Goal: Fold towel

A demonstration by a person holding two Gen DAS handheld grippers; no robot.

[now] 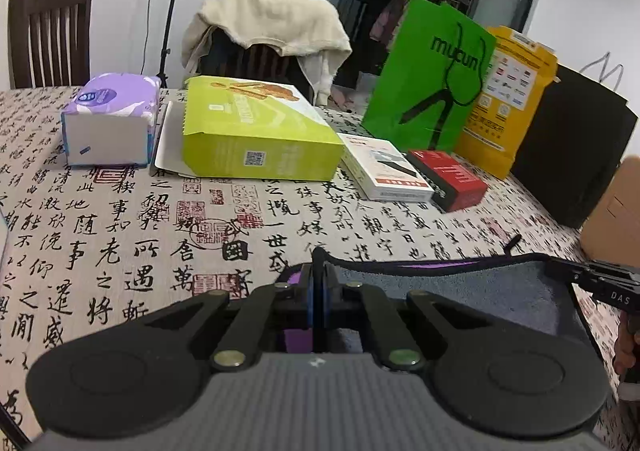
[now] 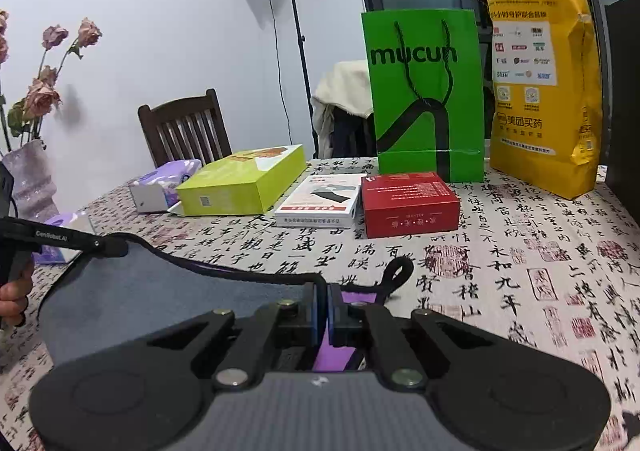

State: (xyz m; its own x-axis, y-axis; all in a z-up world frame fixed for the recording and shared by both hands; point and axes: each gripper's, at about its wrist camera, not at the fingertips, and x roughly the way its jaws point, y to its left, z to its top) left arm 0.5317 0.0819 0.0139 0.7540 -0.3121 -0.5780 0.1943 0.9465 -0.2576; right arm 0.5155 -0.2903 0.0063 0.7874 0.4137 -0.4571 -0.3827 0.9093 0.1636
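The grey towel (image 1: 460, 291) hangs stretched just above the counter (image 1: 120, 219), its black-trimmed edge running left to right between the left hand-held gripper (image 1: 319, 291) and right hand-held gripper (image 2: 323, 303), each clamped on a corner.

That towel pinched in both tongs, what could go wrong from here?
1. Each tongs grips only the towel's thin black hem, left and right; it could slip out mid-fold.
2. The edge sags between them, so the fold may land crooked.
3. The red box and white box lie just ahead; a forward swing might snag them.
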